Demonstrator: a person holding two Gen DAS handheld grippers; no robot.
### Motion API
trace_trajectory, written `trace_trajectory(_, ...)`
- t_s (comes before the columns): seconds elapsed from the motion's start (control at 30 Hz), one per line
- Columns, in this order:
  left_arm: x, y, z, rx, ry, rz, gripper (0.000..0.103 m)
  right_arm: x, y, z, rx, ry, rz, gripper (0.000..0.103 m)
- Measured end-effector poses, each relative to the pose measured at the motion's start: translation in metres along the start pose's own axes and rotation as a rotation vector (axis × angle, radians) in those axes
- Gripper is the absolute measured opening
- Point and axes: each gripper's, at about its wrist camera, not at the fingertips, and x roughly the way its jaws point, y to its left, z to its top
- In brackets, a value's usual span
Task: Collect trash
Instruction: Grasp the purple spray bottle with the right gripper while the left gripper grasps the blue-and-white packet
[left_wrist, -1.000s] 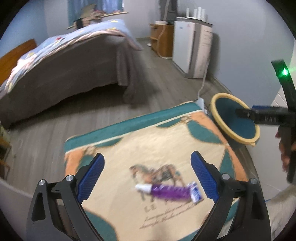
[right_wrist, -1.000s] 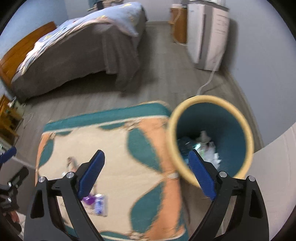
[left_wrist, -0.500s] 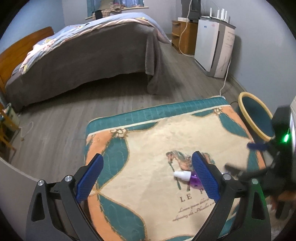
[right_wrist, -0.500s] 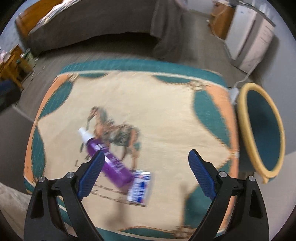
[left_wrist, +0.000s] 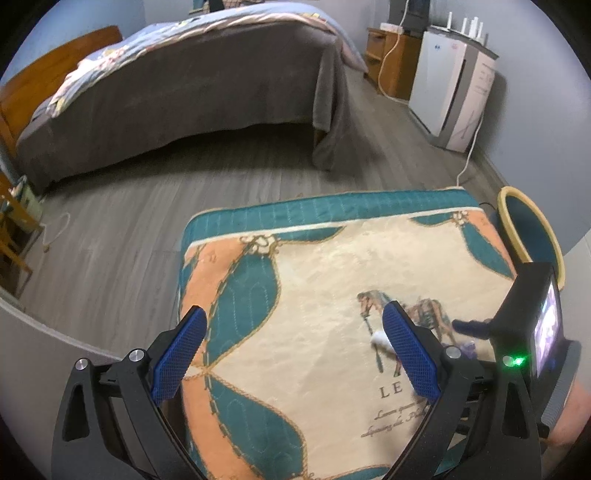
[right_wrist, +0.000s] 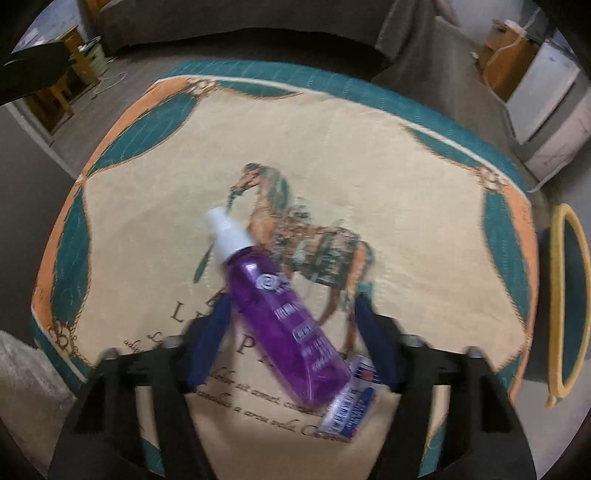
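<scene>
A purple bottle (right_wrist: 280, 314) with a white cap lies on a horse-patterned cloth (right_wrist: 406, 206) covering a low table. A small white and blue wrapper (right_wrist: 351, 398) lies at the bottle's base. My right gripper (right_wrist: 291, 325) is open, low over the cloth, with its fingers on either side of the bottle. My left gripper (left_wrist: 295, 350) is open and empty above the cloth's left part. In the left wrist view only the bottle's white cap (left_wrist: 380, 338) shows, behind my finger. A teal bin with a yellow rim (right_wrist: 569, 302) stands right of the table; it also shows in the left wrist view (left_wrist: 532, 232).
A bed with a grey cover (left_wrist: 184, 92) stands across the wooden floor. A white appliance (left_wrist: 454, 88) and a wooden cabinet (left_wrist: 391, 66) stand along the right wall. A cable (left_wrist: 469, 158) runs down to the floor near the table.
My right gripper has dropped toward the cloth and now straddles the purple bottle. My left gripper has shifted left and back.
</scene>
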Motion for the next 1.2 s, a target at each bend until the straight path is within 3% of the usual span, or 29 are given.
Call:
trace_trajectory(0.03, 0.001, 0.001, -0.001, -0.004, 0.006, 0.0, 0.095, 0.002, 0.001, 0.001, -0.006, 0.013, 0.008, 0.039)
trace_trajectory(0.07, 0.002, 0.002, -0.001, -0.005, 0.009, 0.0, 0.095, 0.001, 0.003, 0.002, -0.008, 0.016, 0.001, 0.037)
trace_trajectory(0.33, 0.005, -0.015, -0.003, 0.029, 0.017, -0.012, 0.095, -0.043, -0.037, 0.005, 0.102, -0.017, -0.013, 0.032)
trace_trajectory(0.47, 0.01, -0.046, -0.011, 0.099, 0.029, -0.025, 0.095, -0.085, -0.078, 0.005, 0.178, -0.048, -0.046, 0.032)
trace_trajectory(0.57, 0.018, -0.084, -0.026, 0.149, 0.049, -0.096, 0.095, -0.109, -0.113, -0.002, 0.213, -0.074, -0.112, 0.032)
trace_trajectory(0.83, 0.052, -0.168, -0.068, 0.251, 0.16, -0.205, 0.091, -0.087, -0.175, -0.03, 0.411, -0.033, -0.09, 0.032)
trace_trajectory(0.9, 0.057, -0.183, -0.072, 0.289, 0.173, -0.22, 0.076, -0.078, -0.178, -0.035, 0.415, -0.007, -0.087, 0.032)
trace_trajectory(1.2, 0.084, -0.206, -0.075, 0.324, 0.247, -0.245, 0.044, -0.036, -0.182, -0.056, 0.395, 0.15, -0.079, 0.032)
